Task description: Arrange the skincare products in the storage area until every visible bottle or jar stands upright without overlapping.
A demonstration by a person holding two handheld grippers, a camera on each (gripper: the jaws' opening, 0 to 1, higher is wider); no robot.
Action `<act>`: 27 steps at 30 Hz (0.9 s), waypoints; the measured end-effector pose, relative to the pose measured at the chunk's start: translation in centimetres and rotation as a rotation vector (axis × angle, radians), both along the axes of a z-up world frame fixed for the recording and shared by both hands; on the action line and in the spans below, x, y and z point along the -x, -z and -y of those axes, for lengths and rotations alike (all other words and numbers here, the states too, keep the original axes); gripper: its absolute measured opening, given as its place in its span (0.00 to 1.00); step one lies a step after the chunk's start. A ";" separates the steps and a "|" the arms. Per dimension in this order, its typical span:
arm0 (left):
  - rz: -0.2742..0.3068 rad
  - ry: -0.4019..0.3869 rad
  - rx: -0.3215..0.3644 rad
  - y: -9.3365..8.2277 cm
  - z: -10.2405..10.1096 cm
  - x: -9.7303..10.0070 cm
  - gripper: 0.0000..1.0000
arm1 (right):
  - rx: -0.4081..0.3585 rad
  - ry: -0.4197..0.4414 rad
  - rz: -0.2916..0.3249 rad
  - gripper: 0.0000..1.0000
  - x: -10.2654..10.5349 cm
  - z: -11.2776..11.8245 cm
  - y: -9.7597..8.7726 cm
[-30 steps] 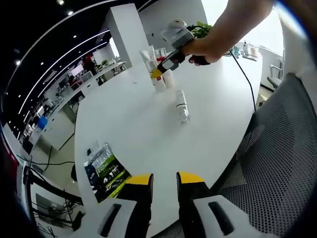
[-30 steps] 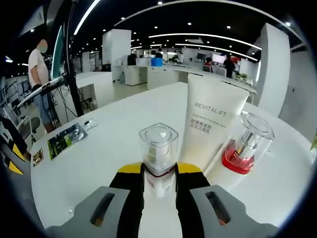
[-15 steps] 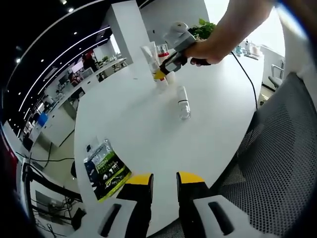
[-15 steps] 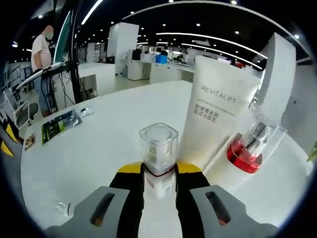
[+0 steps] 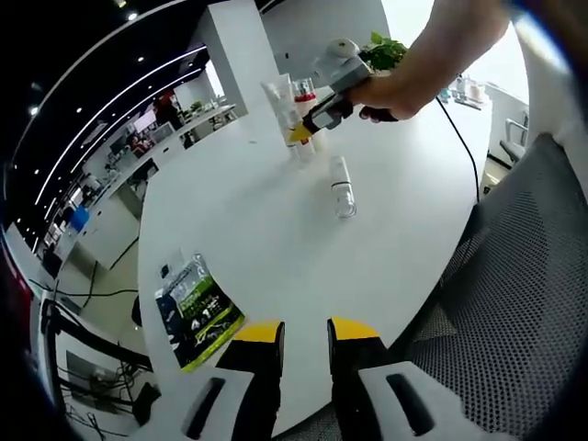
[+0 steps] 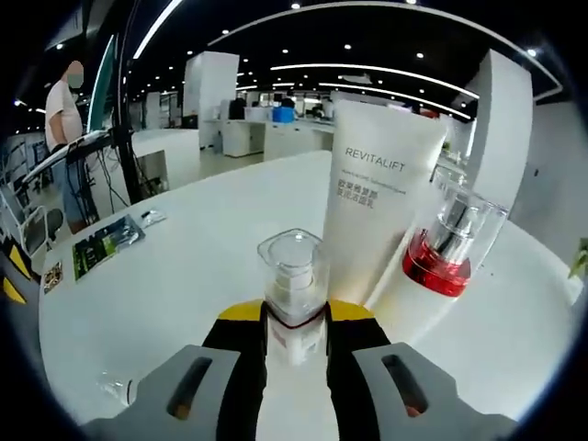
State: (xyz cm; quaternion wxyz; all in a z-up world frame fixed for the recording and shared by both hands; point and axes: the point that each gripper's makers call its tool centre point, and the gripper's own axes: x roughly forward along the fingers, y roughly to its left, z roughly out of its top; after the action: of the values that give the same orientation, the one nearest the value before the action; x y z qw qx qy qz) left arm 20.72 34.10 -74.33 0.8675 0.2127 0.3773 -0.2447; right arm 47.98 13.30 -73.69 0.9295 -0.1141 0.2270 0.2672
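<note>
My right gripper (image 6: 294, 333) is shut on a small white pump bottle (image 6: 292, 287) with a clear square cap, held upright. Just behind it stand a white REVITALIFT tube (image 6: 375, 209) and a clear bottle with red liquid (image 6: 445, 250). In the left gripper view a person's hand holds that right gripper (image 5: 317, 115) at the same group of products (image 5: 287, 108) on the far side of the white table (image 5: 276, 239). A clear bottle (image 5: 343, 187) lies on its side nearer the middle. My left gripper (image 5: 305, 342) hangs over the table's near edge with its jaws close together and nothing between them.
A green printed packet (image 5: 195, 312) lies flat near the table's left edge, also seen as the packet (image 6: 103, 244) at left. A mesh office chair (image 5: 514, 294) stands at the right. A black cable (image 5: 455, 138) runs across the far table. A person (image 6: 66, 129) stands far left.
The right gripper has shifted slightly with the pump bottle beside the tube and red bottle. The left gripper has not moved.
</note>
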 end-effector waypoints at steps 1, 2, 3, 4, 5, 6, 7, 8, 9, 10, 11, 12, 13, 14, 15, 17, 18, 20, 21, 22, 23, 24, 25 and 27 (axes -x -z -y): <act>0.001 0.001 0.000 0.0 0.0 0.0 0.19 | -0.002 0.002 -0.001 0.22 0.0 0.0 0.0; -0.001 0.003 0.000 0.0 0.1 0.0 0.19 | -0.003 0.004 -0.003 0.22 0.0 0.0 0.0; -0.001 0.004 -0.001 0.0 0.1 0.0 0.19 | -0.009 0.010 -0.008 0.22 -0.1 0.1 0.1; -0.001 0.005 -0.002 0.0 0.1 0.0 0.19 | -0.008 0.012 -0.010 0.22 -0.1 0.2 0.1; -0.002 0.005 -0.002 0.1 0.1 0.1 0.19 | -0.009 0.016 -0.017 0.22 -0.1 0.2 0.1; -0.003 0.005 -0.002 0.1 0.1 0.1 0.19 | -0.008 0.016 -0.021 0.23 -0.1 0.2 0.2; -0.004 0.005 -0.002 0.1 0.1 0.1 0.19 | -0.005 0.016 -0.026 0.23 -0.1 0.2 0.3; -0.004 0.006 -0.002 0.1 0.1 0.1 0.19 | -0.003 0.014 -0.025 0.23 0.0 0.2 0.4; -0.005 0.006 -0.003 0.1 0.1 0.1 0.19 | 0.000 0.012 -0.028 0.23 0.0 0.2 0.4; -0.005 0.005 -0.003 0.1 0.1 0.1 0.19 | 0.002 0.010 -0.031 0.23 0.1 0.2 0.5; -0.005 0.005 -0.003 0.1 0.0 0.1 0.19 | 0.005 0.004 -0.029 0.23 0.1 0.2 0.5; -0.007 0.003 -0.003 0.1 0.0 0.1 0.19 | 0.007 0.001 -0.030 0.23 0.1 0.1 0.5; -0.007 0.003 -0.003 0.1 0.0 0.1 0.19 | 0.009 0.000 -0.030 0.23 0.0 0.2 0.5; -0.007 0.003 -0.004 0.1 0.0 0.1 0.19 | 0.009 -0.001 -0.034 0.23 0.0 0.2 0.6; -0.006 0.003 -0.004 0.1 0.0 0.1 0.19 | 0.009 0.000 -0.040 0.23 0.0 0.2 0.7; -0.003 0.001 -0.003 0.1 0.0 0.0 0.19 | 0.014 0.004 -0.050 0.24 0.0 0.4 0.9; -0.004 0.001 -0.002 0.1 0.0 0.0 0.19 | 0.015 0.007 -0.052 0.25 0.0 0.5 1.0; -0.006 0.003 -0.006 0.1 0.0 0.1 0.19 | 0.017 0.011 -0.059 0.26 0.2 0.6 1.1; -0.005 0.003 -0.005 0.1 0.0 0.1 0.19 | 0.020 0.012 -0.065 0.26 0.3 0.7 1.2; -0.006 0.002 -0.004 0.1 0.0 0.1 0.19 | 0.031 0.009 -0.073 0.26 0.4 0.7 1.4; -0.005 0.002 -0.006 0.1 0.0 0.1 0.19 | 0.038 0.006 -0.074 0.26 0.5 0.7 1.4; -0.004 0.002 -0.006 0.1 0.0 0.1 0.19 | 0.037 0.004 -0.074 0.27 0.6 0.7 1.4; -0.004 0.000 -0.005 0.1 0.0 0.1 0.19 | 0.040 0.006 -0.079 0.27 0.8 0.8 1.4; -0.004 0.001 -0.007 0.1 0.0 0.1 0.19 | 0.046 0.007 -0.087 0.27 1.0 1.0 1.5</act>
State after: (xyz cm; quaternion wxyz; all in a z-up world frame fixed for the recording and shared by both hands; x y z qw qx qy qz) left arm 20.64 34.15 -74.44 0.8658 0.2155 0.3797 -0.2444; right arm 47.01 12.34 -75.19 0.9169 -0.1228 0.2739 0.2632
